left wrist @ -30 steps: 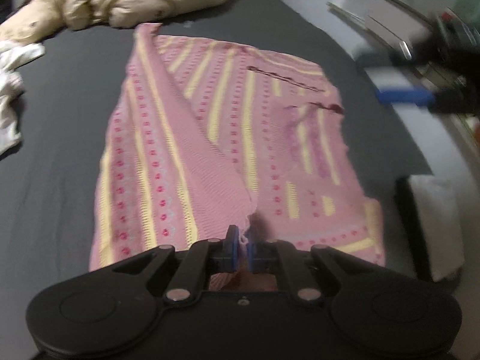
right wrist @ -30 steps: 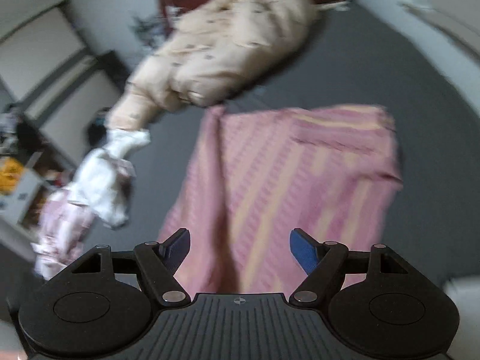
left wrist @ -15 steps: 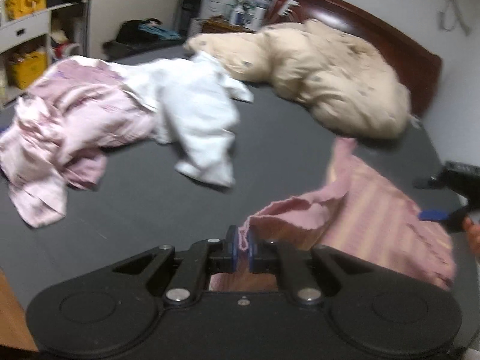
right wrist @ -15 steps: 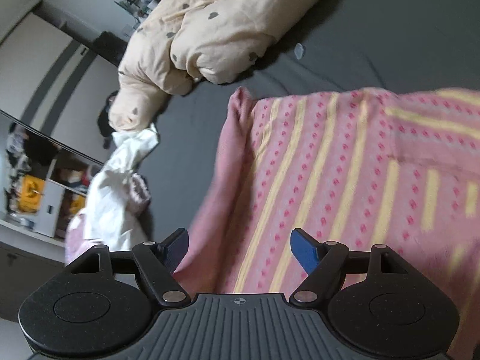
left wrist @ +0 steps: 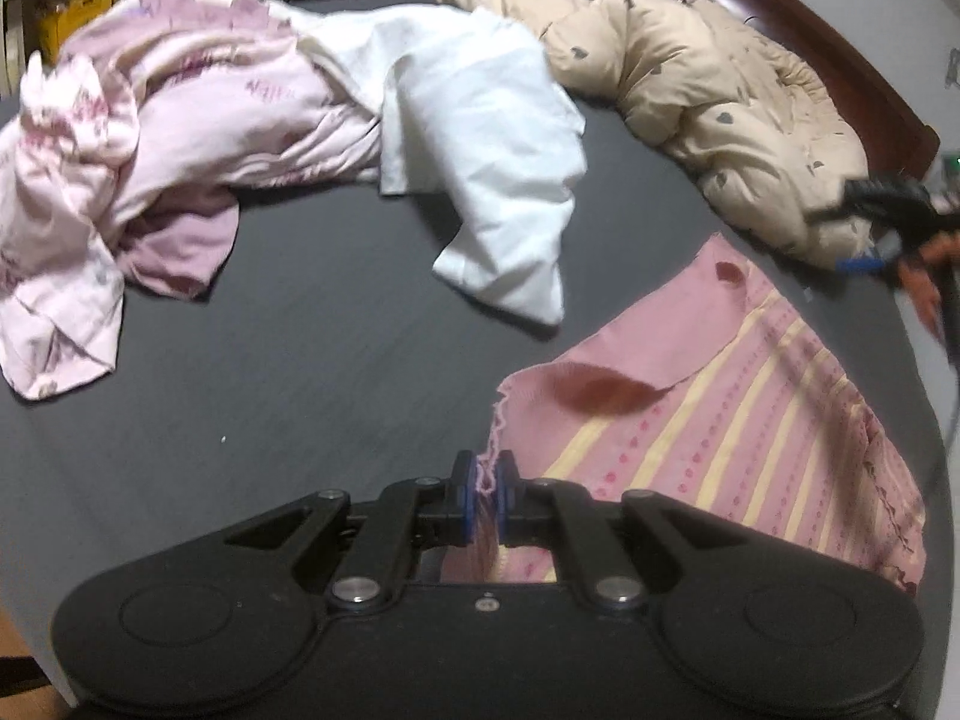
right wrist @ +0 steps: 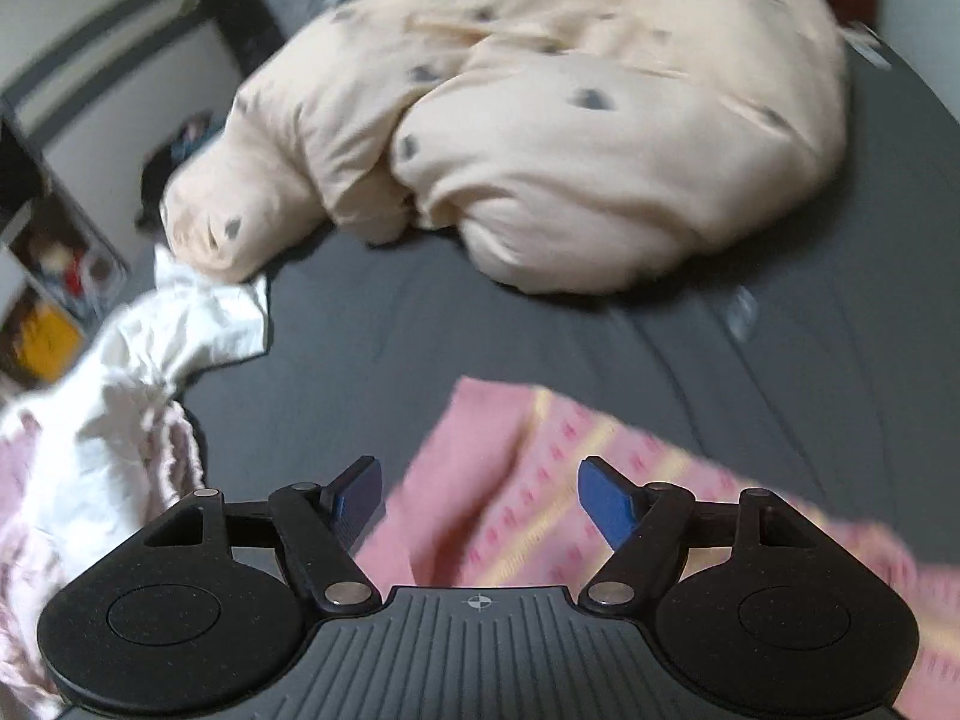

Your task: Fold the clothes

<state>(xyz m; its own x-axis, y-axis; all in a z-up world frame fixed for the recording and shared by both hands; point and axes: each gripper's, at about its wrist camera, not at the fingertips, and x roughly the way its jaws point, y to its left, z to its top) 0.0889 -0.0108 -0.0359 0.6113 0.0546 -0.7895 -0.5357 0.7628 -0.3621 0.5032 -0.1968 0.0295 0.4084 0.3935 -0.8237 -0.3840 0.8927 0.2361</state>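
Left wrist view showing left gripper (left wrist: pixel 486 480) jaws pinching the frayed corner of the soft, light pink striped knit garment (left wrist: pixel 750 420) sagging on the bed (left wrist: pixel 300 360), right gripper (right wrist: pixel 479 495) jaws gaping wide, empty, hovering over its far corner, likely best pinched at the edge.

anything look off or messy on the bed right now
The pink striped garment isn't flat: its near corner is pinched in the left gripper and a flap is folded over, plain underside up. The white garment and pale pink clothes lie crumpled, unfolded. No damage visible.
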